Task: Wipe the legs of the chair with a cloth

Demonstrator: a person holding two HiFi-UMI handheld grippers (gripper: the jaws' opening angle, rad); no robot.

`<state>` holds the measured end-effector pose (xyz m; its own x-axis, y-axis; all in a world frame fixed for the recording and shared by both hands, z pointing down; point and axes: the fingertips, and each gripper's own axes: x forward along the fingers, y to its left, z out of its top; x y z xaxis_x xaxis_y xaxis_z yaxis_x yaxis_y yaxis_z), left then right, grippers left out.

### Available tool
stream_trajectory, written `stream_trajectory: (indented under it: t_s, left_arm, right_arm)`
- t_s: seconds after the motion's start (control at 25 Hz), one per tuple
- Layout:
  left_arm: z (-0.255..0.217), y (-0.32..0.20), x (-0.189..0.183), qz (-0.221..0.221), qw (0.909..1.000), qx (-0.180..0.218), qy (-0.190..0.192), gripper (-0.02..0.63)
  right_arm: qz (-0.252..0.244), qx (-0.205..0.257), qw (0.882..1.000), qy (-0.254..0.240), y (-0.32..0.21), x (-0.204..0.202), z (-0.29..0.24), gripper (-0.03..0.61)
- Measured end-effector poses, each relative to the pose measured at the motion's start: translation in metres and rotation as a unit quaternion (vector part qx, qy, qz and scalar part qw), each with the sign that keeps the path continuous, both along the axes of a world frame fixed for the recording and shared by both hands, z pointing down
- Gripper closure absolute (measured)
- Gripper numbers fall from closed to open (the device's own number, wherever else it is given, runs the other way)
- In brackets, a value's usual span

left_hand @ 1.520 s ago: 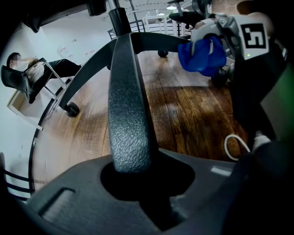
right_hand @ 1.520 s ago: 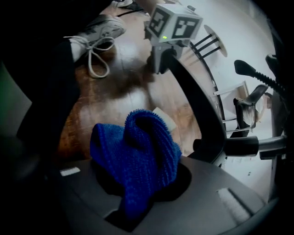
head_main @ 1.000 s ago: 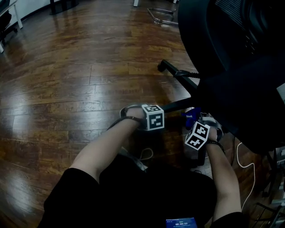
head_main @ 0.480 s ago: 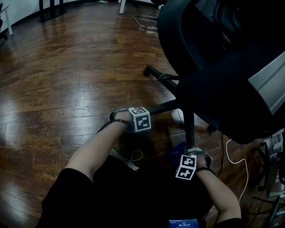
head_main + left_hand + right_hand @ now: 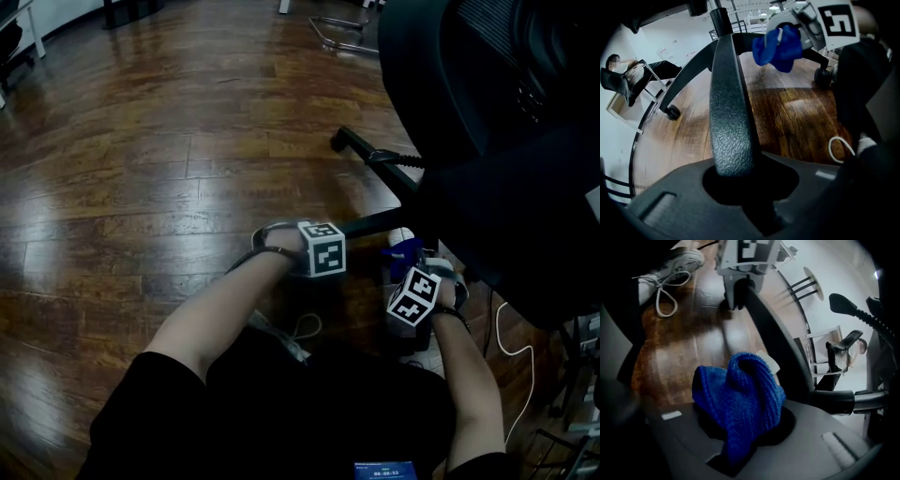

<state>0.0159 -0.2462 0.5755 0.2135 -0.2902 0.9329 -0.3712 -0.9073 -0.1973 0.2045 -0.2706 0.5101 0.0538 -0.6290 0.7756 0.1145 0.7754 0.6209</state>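
Blue cloth (image 5: 736, 399), pinched in the right gripper (image 5: 740, 446), has swung back to the chair leg (image 5: 730, 108) that the left gripper (image 5: 736, 178) clamps, so another wiping stroke seems likely.

Left gripper (image 5: 740, 180), right gripper (image 5: 740, 427): both clenched.

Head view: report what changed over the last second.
The right gripper, jaws shut on the blue cloth, pulled back toward the person, then pushed forward again to where it began. The left gripper stayed clamped on the chair leg.
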Motion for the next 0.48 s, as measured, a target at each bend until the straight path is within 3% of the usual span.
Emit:
stream_trajectory:
  t_s: [0.12, 0.24, 0.48]
  left_arm:
    - [0.000, -0.001, 0.001, 0.002, 1.0000, 0.000, 0.001, 0.551]
    - [0.000, -0.001, 0.000, 0.001, 1.0000, 0.001, 0.001, 0.551]
    - [0.002, 0.000, -0.001, -0.001, 1.0000, 0.003, 0.003, 0.551]
  right_arm:
    - [0.009, 0.038, 0.999, -0.005, -0.034, -0.010, -0.010, 0.497]
    - [0.004, 0.045, 0.999, 0.003, -0.034, -0.013, -0.011, 0.495]
    - [-0.016, -0.038, 0.999, -0.002, 0.043, 0.004, 0.007, 0.496]
